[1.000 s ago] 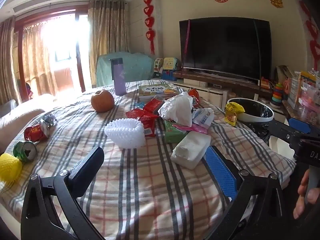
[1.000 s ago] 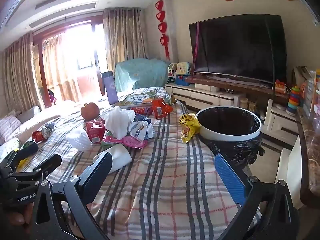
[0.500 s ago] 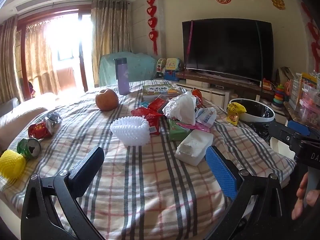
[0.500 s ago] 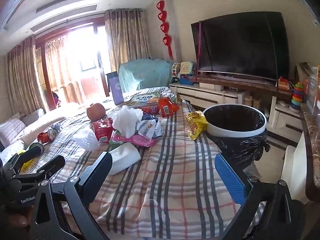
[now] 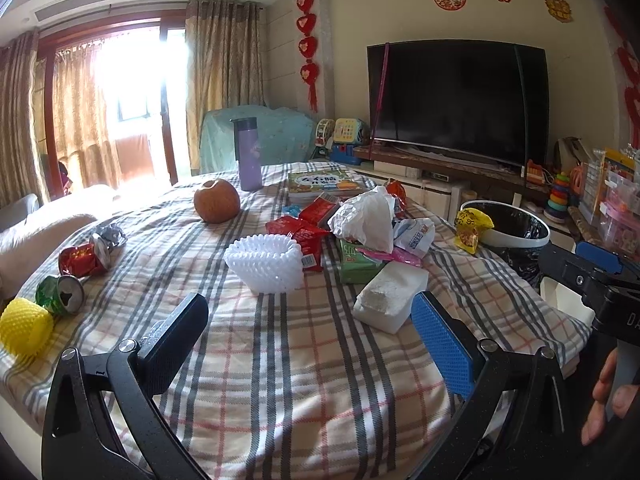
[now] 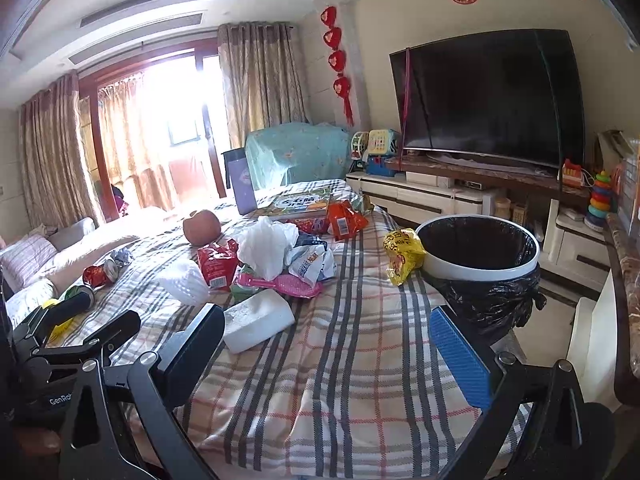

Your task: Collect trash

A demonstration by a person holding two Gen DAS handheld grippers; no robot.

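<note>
Trash lies on a plaid-covered table (image 5: pixel 304 368): a white foam block (image 5: pixel 390 296) (image 6: pixel 256 320), a white foam net cup (image 5: pixel 266 262), crumpled white paper (image 5: pixel 366 216) (image 6: pixel 268 248), red snack wrappers (image 5: pixel 300 232) (image 6: pixel 218 264), a yellow snack bag (image 5: pixel 472 228) (image 6: pixel 402 254), two crushed cans (image 5: pixel 80 258) and a yellow foam net (image 5: pixel 24 332). A black-lined bin (image 6: pixel 480 256) (image 5: pixel 510 228) stands at the table's right edge. My left gripper (image 5: pixel 310 334) is open and empty, short of the foam block. My right gripper (image 6: pixel 326 344) is open and empty over the near table.
An apple (image 5: pixel 216 200), a purple bottle (image 5: pixel 249 154) and a book (image 5: pixel 324 184) sit at the far side. A pink brush (image 6: pixel 288 282) and a green tissue pack (image 5: pixel 356 262) lie in the pile. A TV (image 5: pixel 456 104) and toy shelves (image 5: pixel 600 192) stand behind.
Both grippers have drawn back and risen slightly; the table items look a little farther away. Both stay open and empty.
</note>
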